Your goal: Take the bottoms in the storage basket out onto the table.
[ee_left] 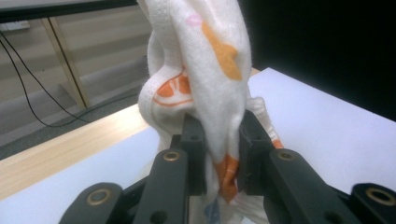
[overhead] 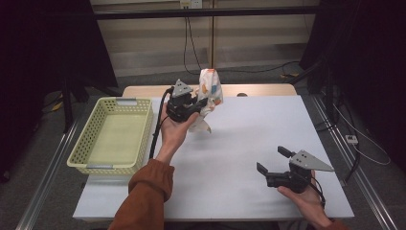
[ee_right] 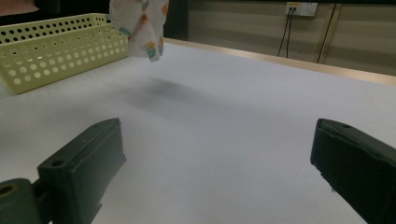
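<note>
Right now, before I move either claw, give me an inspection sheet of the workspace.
Surface: white table, bare apart from the basket.
Job's things: patterned white cloth lifted off the table; yellow-green perforated basket at the table's left, nothing seen inside.
Clutter: nothing seen.
Grippers: left claw shut on the cloth; right claw open, low over the table's right side, holding nothing.
Cables: black cable trailing from the left claw; more cables on the floor.
Surroundings: dark curtains, wall socket.

We see a white cloth (overhead: 210,91) with orange and blue prints, bunched and hanging upright above the worktop (overhead: 249,139) at twelve o'clock, pinched in the left tool (overhead: 194,103).
</note>
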Demonstrator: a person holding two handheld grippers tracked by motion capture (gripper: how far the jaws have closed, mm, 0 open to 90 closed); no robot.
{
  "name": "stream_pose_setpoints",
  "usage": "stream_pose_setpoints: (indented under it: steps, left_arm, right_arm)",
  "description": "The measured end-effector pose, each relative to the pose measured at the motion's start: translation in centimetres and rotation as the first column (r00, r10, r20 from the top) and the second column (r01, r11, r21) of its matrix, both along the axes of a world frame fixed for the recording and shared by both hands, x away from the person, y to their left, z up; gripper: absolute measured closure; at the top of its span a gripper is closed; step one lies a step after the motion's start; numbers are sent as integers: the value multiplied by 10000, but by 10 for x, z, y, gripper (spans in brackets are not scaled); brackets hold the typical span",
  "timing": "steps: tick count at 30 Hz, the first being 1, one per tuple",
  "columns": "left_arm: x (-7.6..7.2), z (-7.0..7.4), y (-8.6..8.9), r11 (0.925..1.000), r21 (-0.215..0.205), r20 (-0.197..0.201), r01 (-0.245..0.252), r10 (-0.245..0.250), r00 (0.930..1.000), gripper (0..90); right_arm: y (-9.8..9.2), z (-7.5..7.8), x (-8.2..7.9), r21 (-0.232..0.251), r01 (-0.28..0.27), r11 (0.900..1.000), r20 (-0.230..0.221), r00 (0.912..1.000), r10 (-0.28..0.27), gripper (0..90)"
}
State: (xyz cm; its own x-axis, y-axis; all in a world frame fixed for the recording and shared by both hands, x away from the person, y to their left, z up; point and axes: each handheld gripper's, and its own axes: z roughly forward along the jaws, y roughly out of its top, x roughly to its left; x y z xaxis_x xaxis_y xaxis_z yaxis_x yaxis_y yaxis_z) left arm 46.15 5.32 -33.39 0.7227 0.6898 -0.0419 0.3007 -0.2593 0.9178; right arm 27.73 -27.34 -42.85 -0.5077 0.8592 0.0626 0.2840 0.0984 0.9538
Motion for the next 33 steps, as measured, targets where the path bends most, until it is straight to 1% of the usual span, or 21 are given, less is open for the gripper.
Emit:
stream_pose_setpoints:
  steps: [3, 4, 6, 10, 15, 17, 18, 21, 24, 27, 33]
  left_arm:
    - [3, -6, 2, 9998, 104, -97, -161, 162, 9998, 763]
    - [4, -9, 2, 9998, 51, -240, -209, 211, 9995, 763]
    - [6, -12, 4, 9997, 72, -475, -238, 241, 9986, 763]
    - [7, -19, 5, 9994, 236, -619, -261, 275, 9977, 763]
    - [7, -26, 5, 9992, 311, -717, -238, 260, 9971, 761]
    - [7, -28, 5, 9989, 415, -768, -231, 263, 9967, 760]
    - [6, -30, 5, 9993, 313, -831, -210, 236, 9963, 759]
    - [4, -35, 3, 9993, 356, -924, -112, 144, 9956, 758]
    - [4, -40, 0, 9982, 596, -1008, 8, 53, 9949, 758]
    - [4, -46, -2, 9968, 796, -1106, -44, 132, 9938, 759]
    - [8, -55, -1, 9952, 971, -1344, -146, 276, 9905, 757]
  right_arm:
    - [0, 0, 0, -10, -9, 10000, 4, 10000, 9, 26]
    - [0, 0, 0, -7, -6, 10000, 1, 10000, 6, 26]
    - [0, 0, 0, 31, 4, 10000, -14, 10000, -4, 26]
    - [0, 0, 0, 14, -18, 10000, -21, 10000, 18, 26]
    - [1, 0, 0, 14, -36, 10000, -10, 10000, 36, 26]
    - [0, 0, 0, 5, -6, 10000, 2, 10000, 6, 26]
    - [0, 0, 0, 9, 11, 10000, -2, 10000, -11, 26]
    - [0, 0, 0, 81, -15, 10000, -35, 10000, 15, 26]
    - [1, 0, 0, 73, -36, 10000, -39, 10000, 36, 27]
    - [1, 0, 0, 67, -38, 10000, -31, 10000, 39, 27]
    - [1, 0, 0, 57, -27, 10000, -25, 10000, 27, 27]
